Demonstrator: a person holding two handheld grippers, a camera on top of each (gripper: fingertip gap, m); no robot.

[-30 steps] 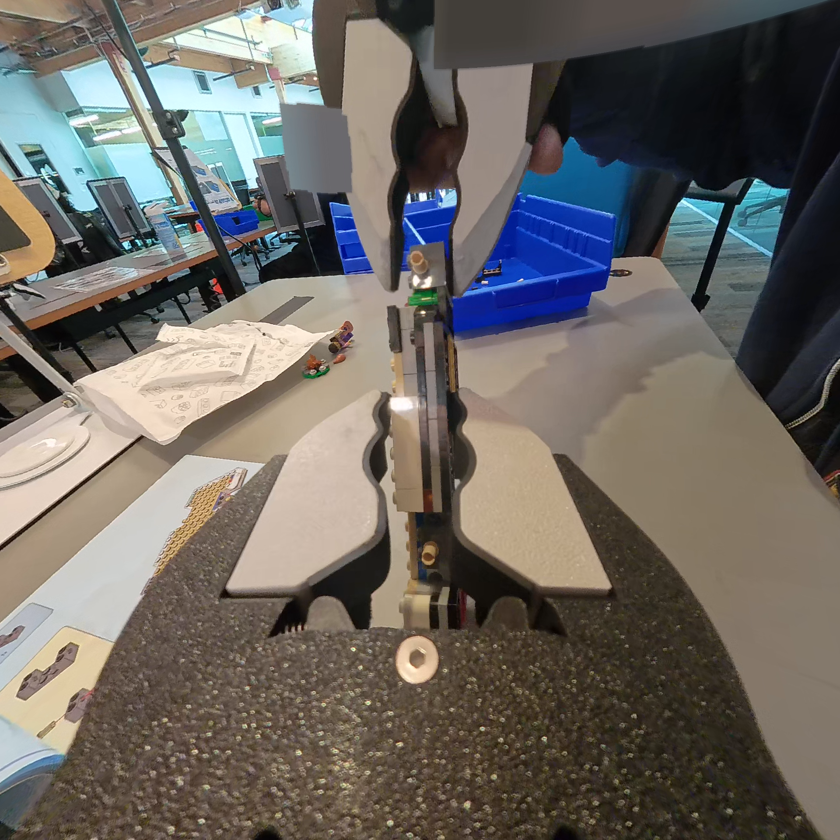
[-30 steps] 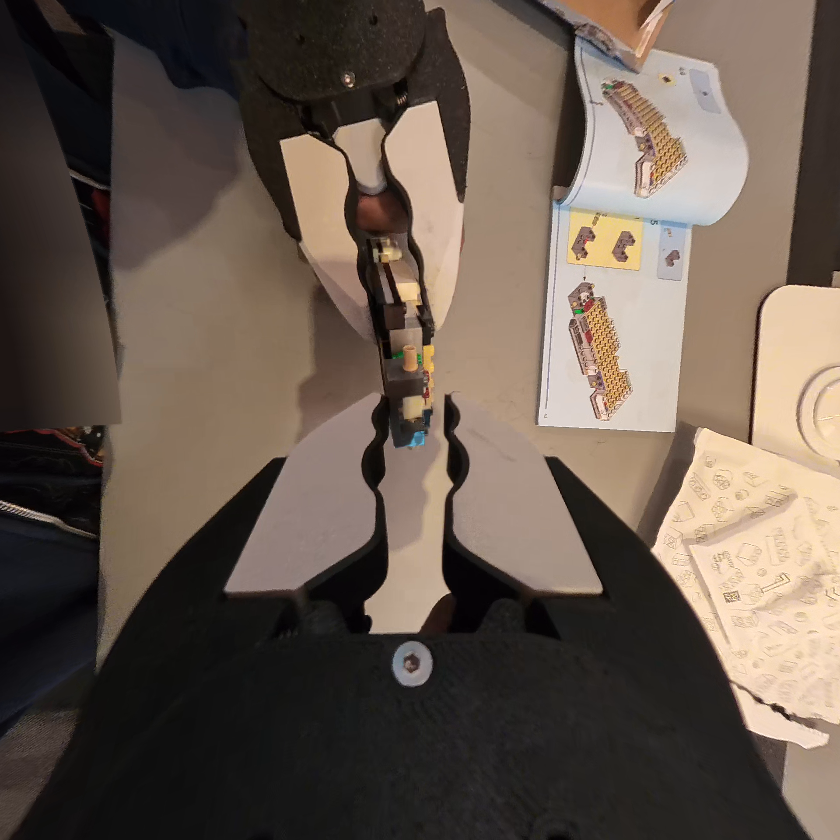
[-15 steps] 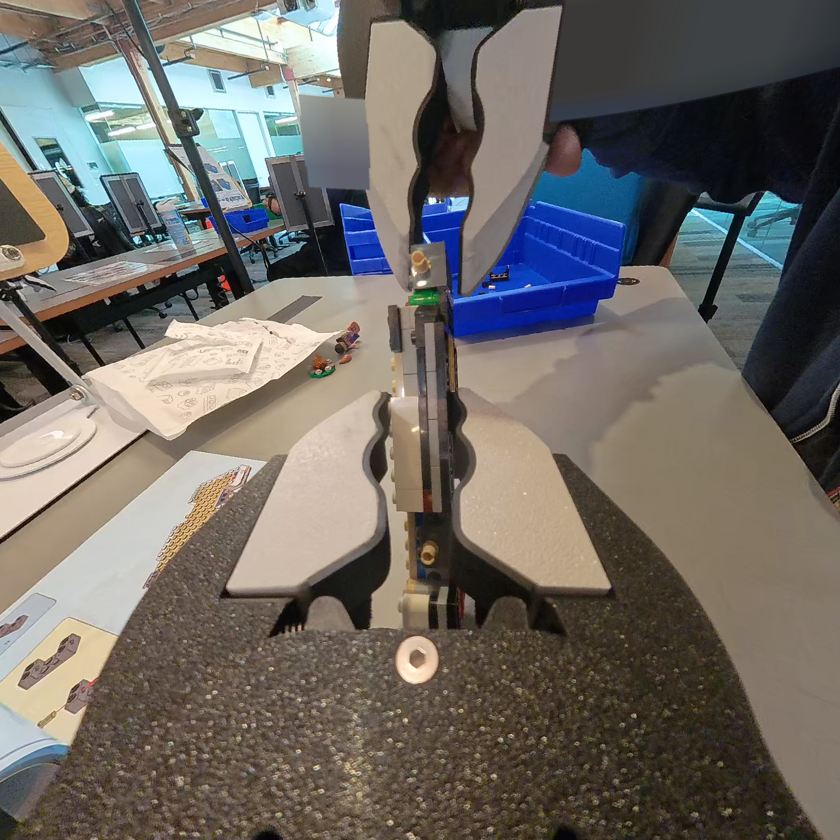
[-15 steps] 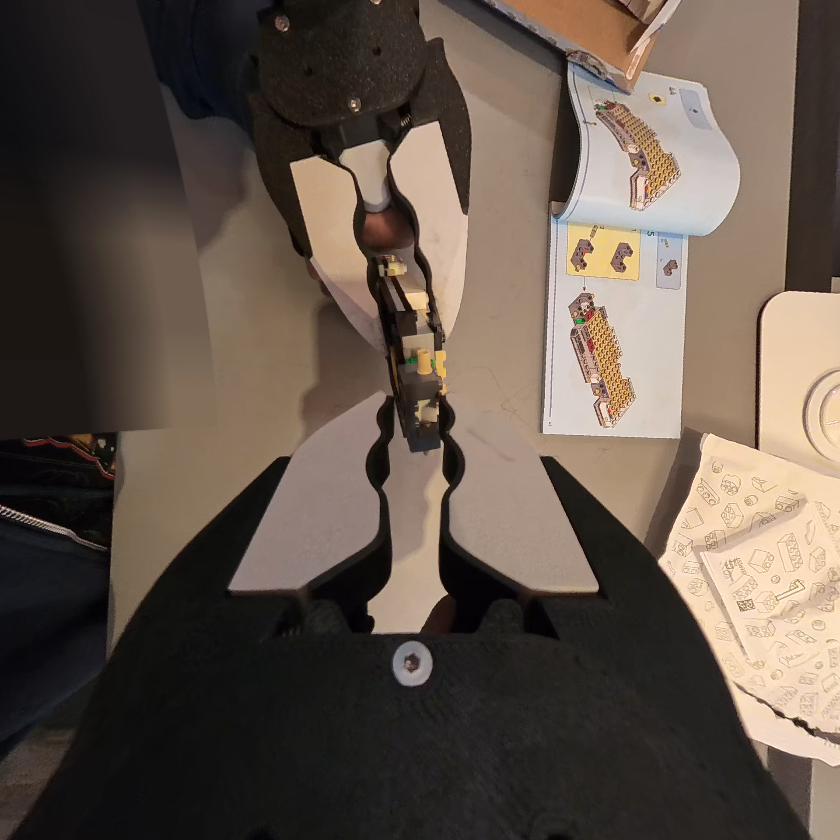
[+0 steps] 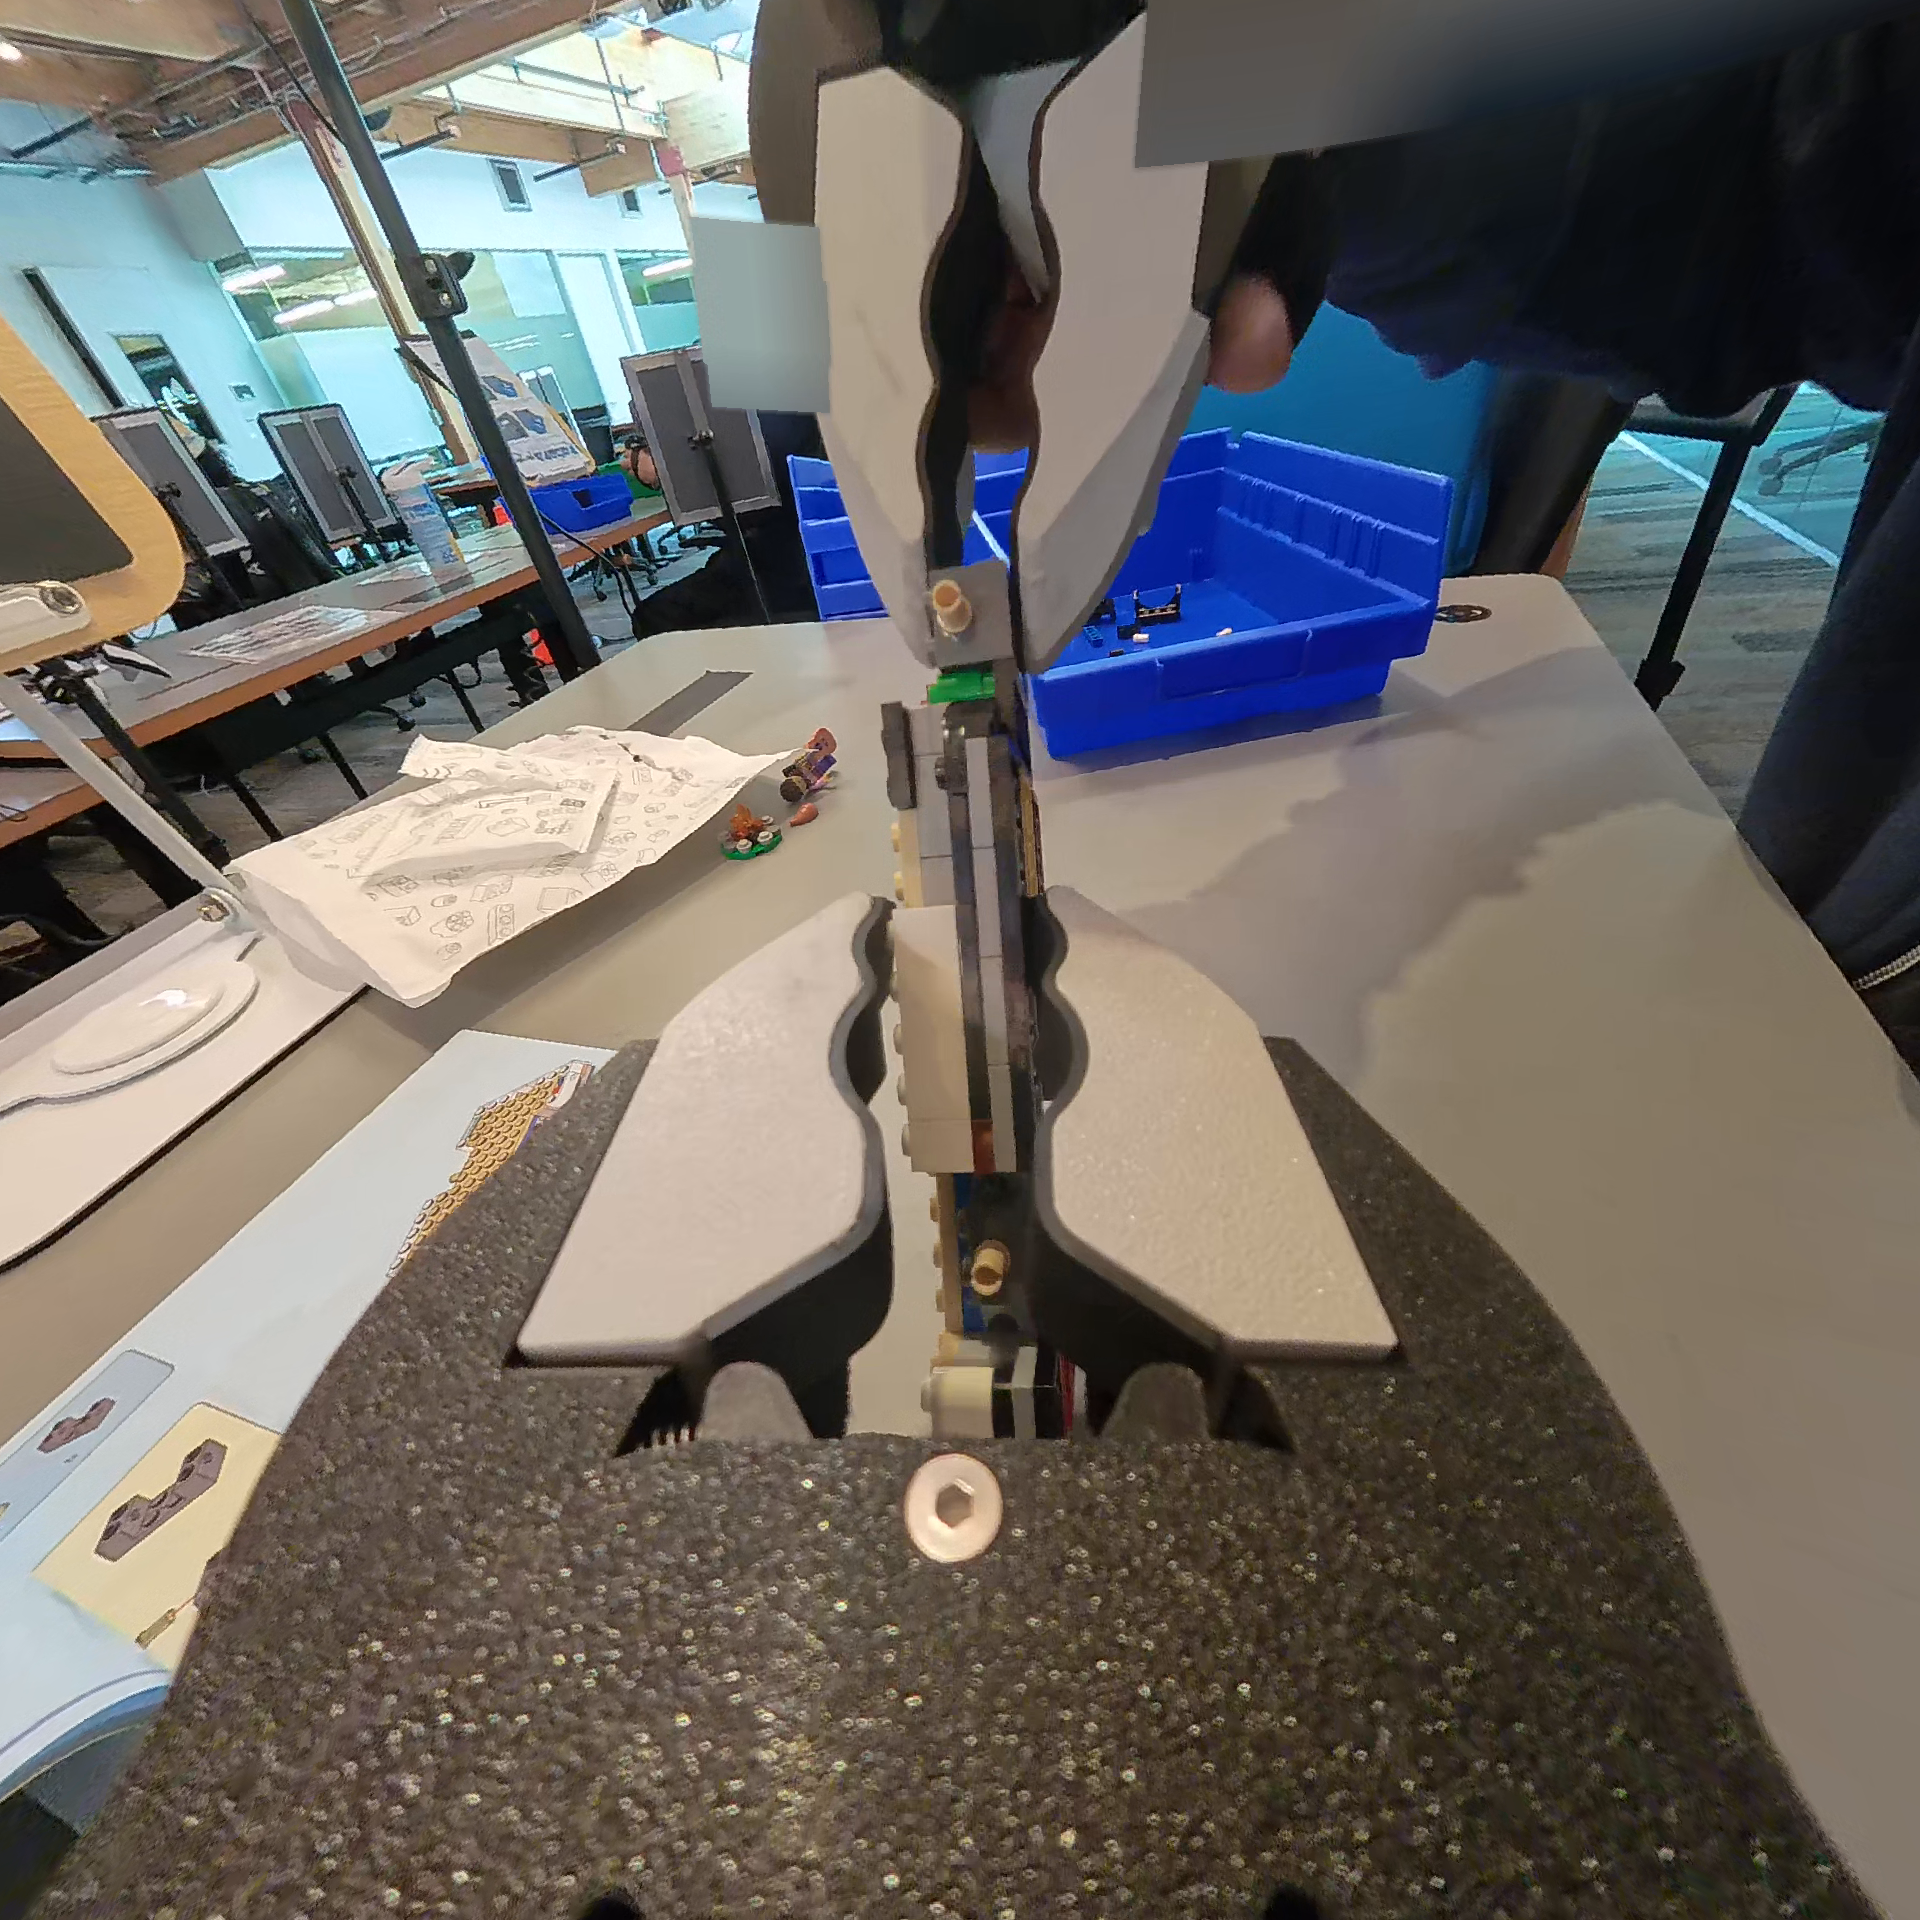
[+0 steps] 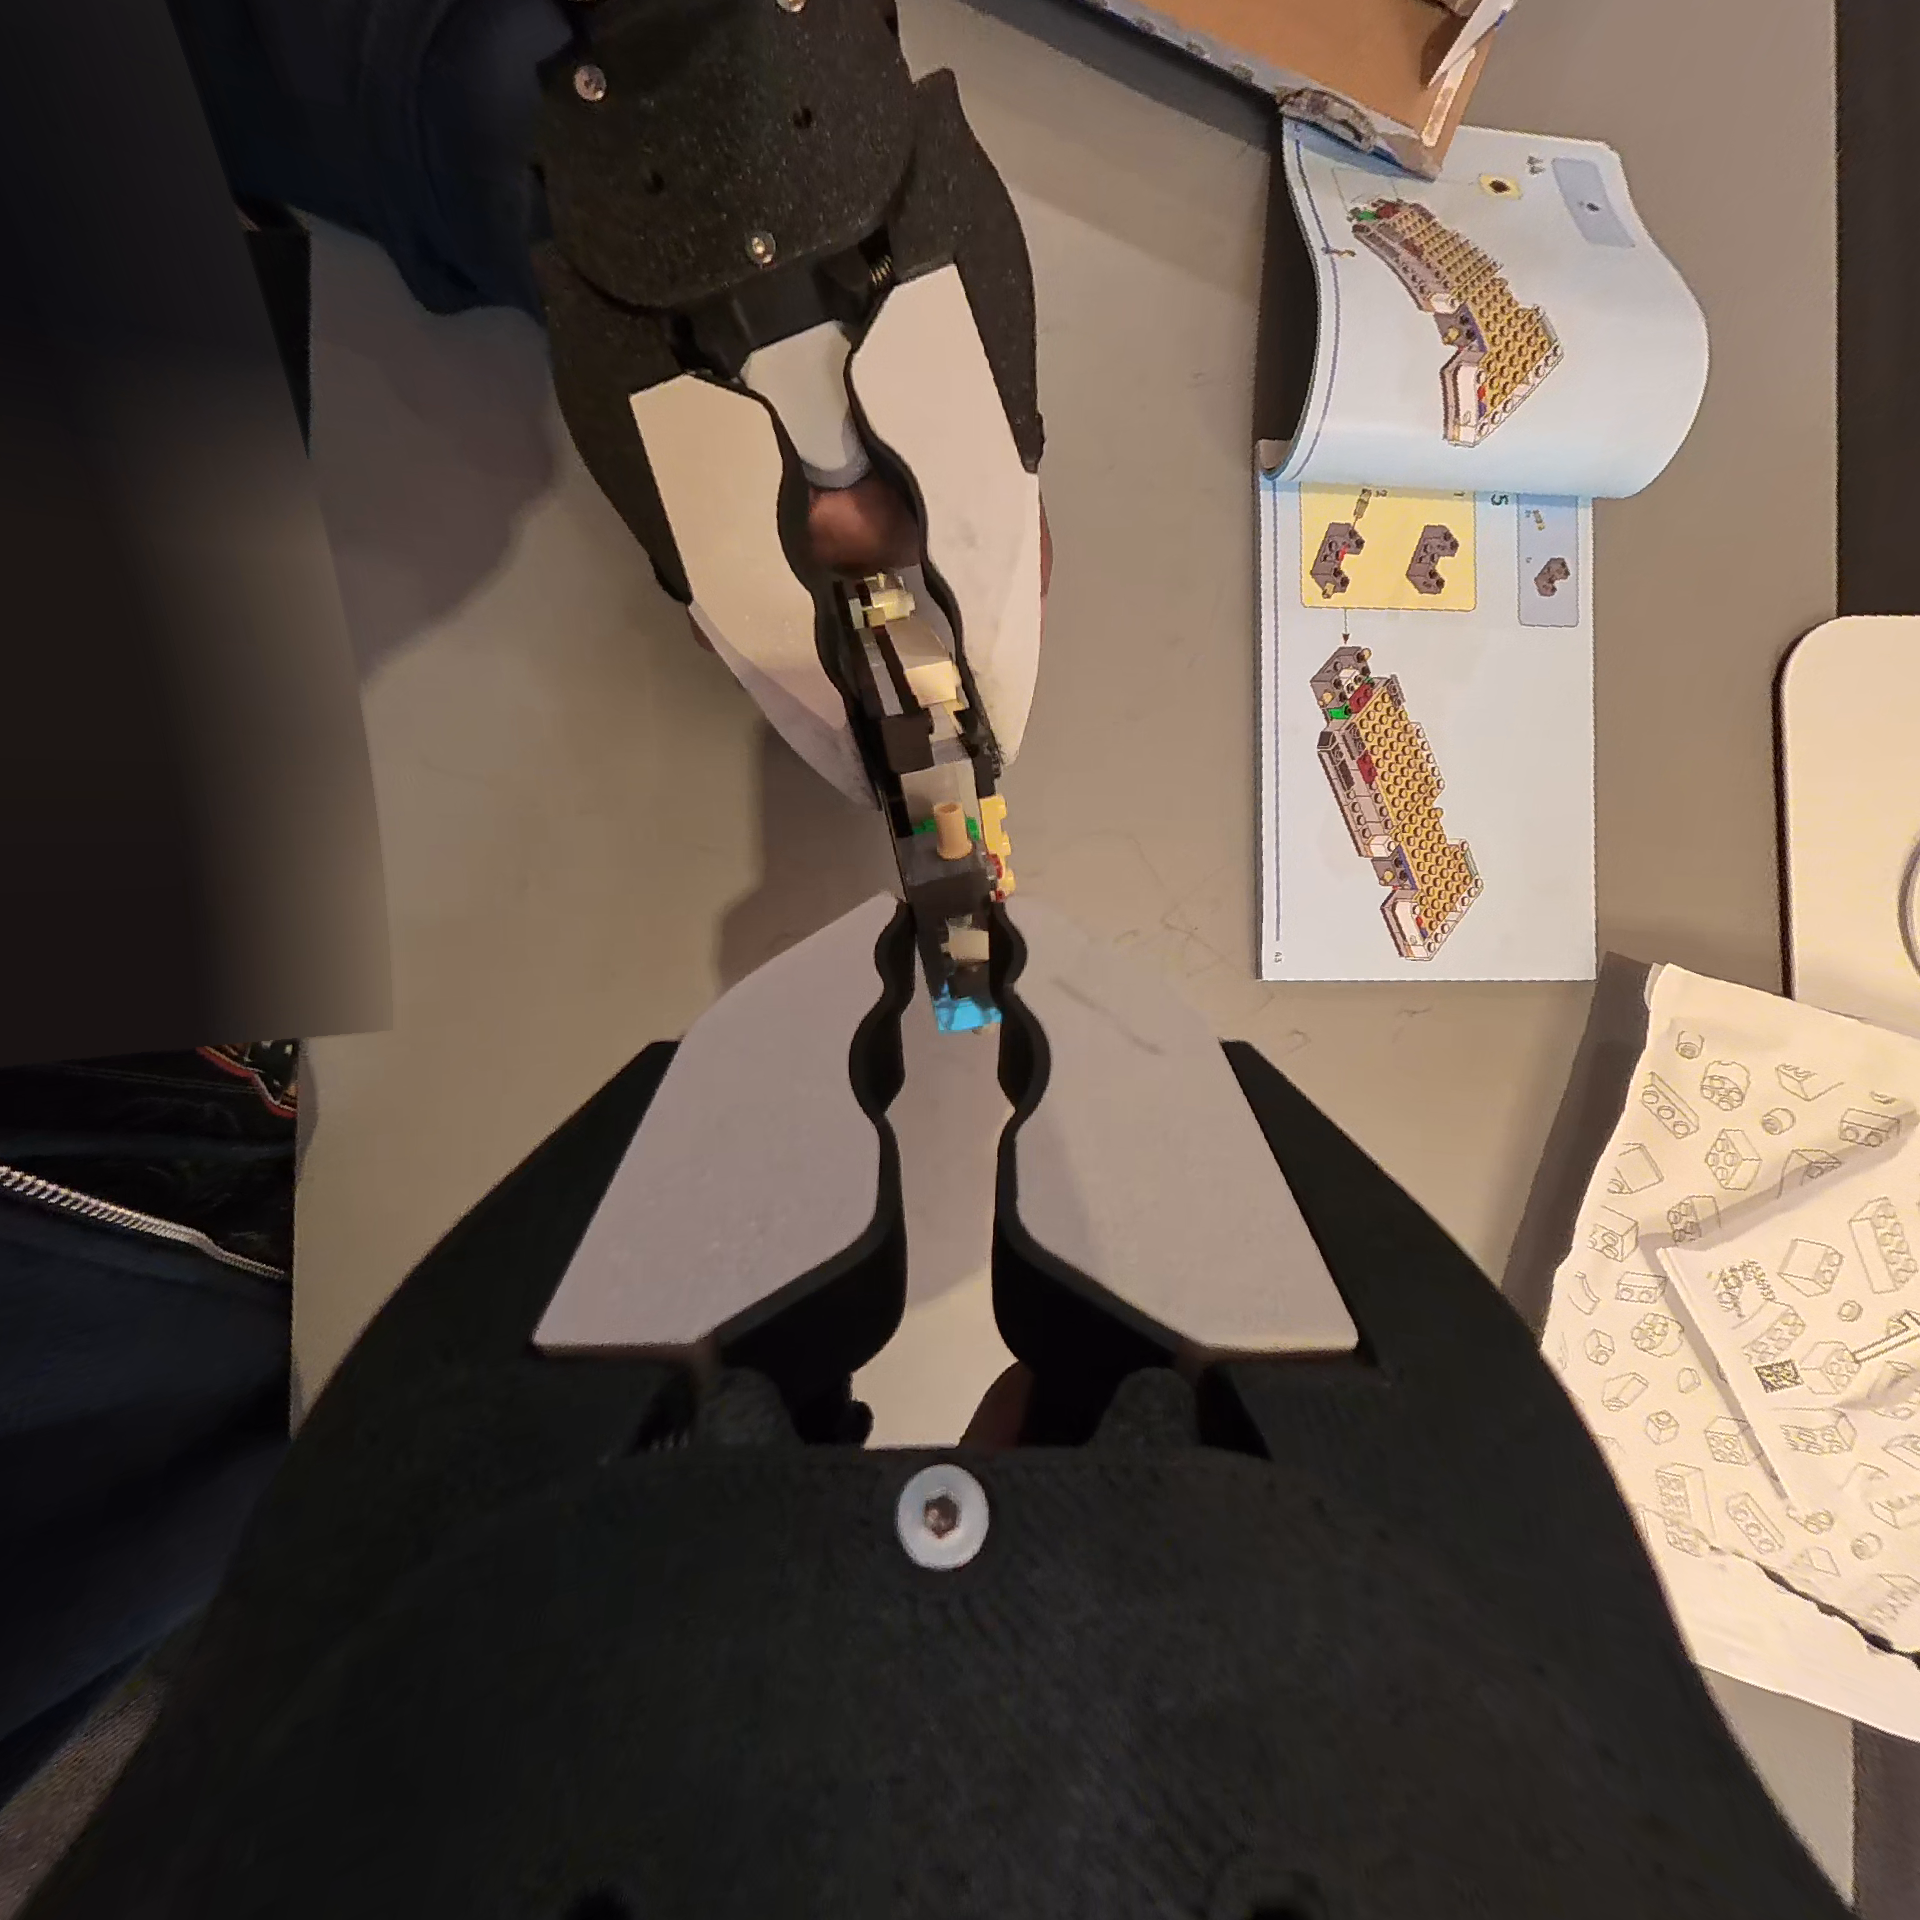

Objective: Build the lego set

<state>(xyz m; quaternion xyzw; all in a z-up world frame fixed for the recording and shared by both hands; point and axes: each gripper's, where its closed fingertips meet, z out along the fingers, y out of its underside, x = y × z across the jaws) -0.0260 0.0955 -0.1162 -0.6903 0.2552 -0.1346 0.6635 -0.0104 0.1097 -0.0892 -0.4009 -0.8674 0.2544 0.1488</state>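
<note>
Above the grey tabletop (image 5: pixel 1455 935), the long, flat brick model (image 5: pixel 977 831) hangs in the air edge-up, its long axis running from one gripper to the other. The left gripper (image 5: pixel 961 925) has its fingers clamped on the near end. The right gripper (image 6: pixel 951 935) comes from the opposite end, its fingers closed on the tip with the grey peg block (image 5: pixel 966 613).

There were two grippers (image 5: pixel 961 935) (image 6: pixel 951 940), one brick model (image 5: pixel 966 831), one blue bin (image 5: pixel 1247 644), one open instruction booklet (image 6: pixel 1423 727), one printed paper bag (image 5: pixel 468 862) and one small figure (image 5: pixel 810 764)
</note>
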